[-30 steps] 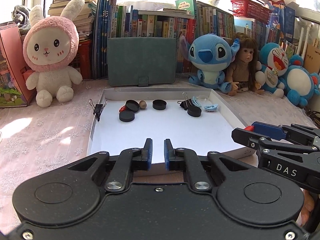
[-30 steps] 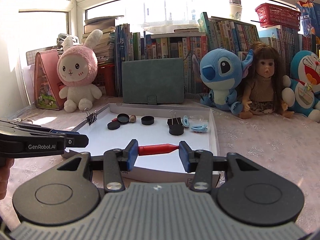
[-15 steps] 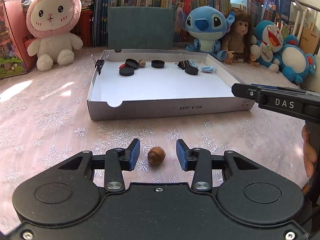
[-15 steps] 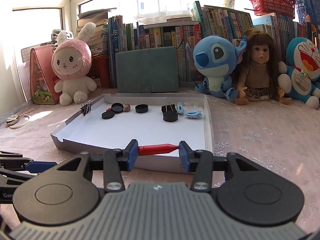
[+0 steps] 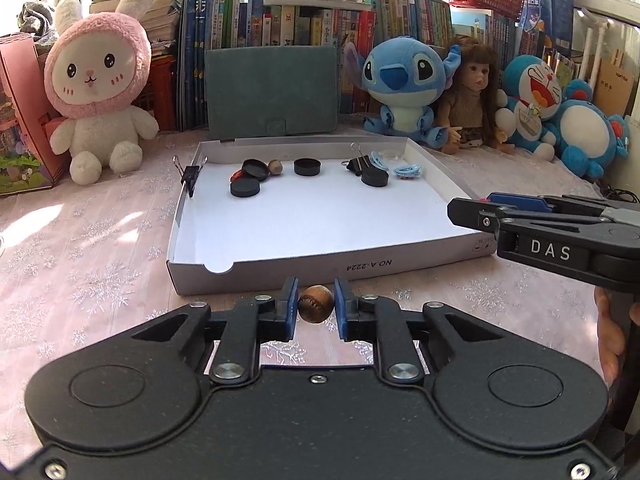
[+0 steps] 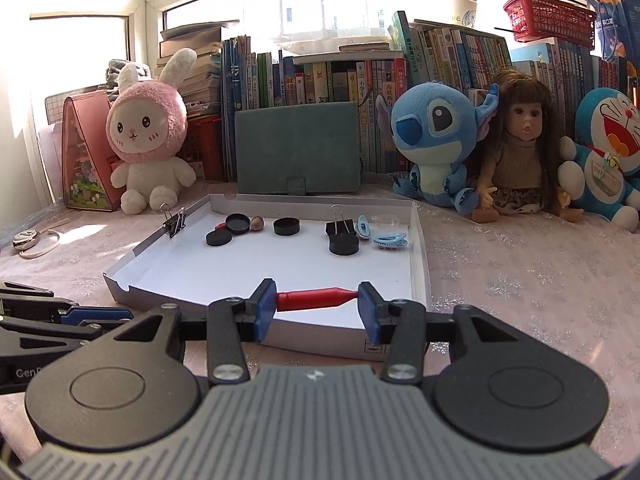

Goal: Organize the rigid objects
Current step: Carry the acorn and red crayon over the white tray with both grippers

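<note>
My left gripper [image 5: 316, 309] is shut on a small brown nut [image 5: 316, 304], low over the pink cloth just in front of the white box tray [image 5: 328, 266]. My right gripper [image 6: 317, 307] is shut on a red pen-like stick [image 6: 316, 299], held crosswise over the tray's near right corner [image 6: 418, 280]. Inside the tray lie black round caps [image 5: 245, 189], a second nut [image 5: 275, 167], a black binder clip [image 5: 356, 164] and blue hair clips [image 5: 407, 170]. Another binder clip [image 5: 190, 176] grips the tray's left wall.
Plush toys, a doll [image 5: 474, 92], a green case [image 5: 272, 88] and rows of books line the back. A pink house-shaped box [image 6: 86, 160] stands at the far left. A key ring [image 6: 28, 240] lies on the cloth to the left. A hand [image 5: 610, 340] shows at the right edge.
The left gripper dropped from over the tray to the cloth before it, opened around the nut and closed on it. The right gripper kept its hold on the red stick.
</note>
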A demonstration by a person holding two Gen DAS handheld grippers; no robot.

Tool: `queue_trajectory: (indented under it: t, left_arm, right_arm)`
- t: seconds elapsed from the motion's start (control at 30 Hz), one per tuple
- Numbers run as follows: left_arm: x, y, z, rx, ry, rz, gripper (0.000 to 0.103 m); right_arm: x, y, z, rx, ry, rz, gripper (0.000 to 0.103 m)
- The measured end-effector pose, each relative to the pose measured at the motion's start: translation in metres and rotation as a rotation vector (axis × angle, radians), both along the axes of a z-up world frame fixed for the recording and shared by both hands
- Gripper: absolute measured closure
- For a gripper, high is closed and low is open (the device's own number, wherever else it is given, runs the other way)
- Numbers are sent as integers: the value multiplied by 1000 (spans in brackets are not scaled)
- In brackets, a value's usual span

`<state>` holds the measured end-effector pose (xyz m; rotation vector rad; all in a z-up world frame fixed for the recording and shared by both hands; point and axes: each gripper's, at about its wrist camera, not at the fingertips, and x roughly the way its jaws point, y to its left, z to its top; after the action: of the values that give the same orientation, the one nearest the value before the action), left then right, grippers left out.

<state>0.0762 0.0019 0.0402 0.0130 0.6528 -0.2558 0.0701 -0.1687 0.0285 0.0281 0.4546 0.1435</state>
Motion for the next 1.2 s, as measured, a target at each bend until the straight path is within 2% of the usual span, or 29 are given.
queue_trajectory:
  t: [0.17,0.37,0.73,1.07,1.2]
  left_arm:
    - [26,-2,21,0,-51,35,85]
    - [57,-10,26,15,-74,71,85]
    - [104,-16,13,5,-19,93,85]
    - [159,-9,-9,21,67,171,85]
    - [168,-7,-19,23,58,203,85]
  right_arm:
    - [11,-2,7,1,-6,-19,52]
    - [29,-5,16,10,-6,-47,53]
    - [67,-6,16,21,45,-78,53]
    - [119,-12,8,57,149,-135,53]
    - [133,-14,-3,62,178,-159,53]
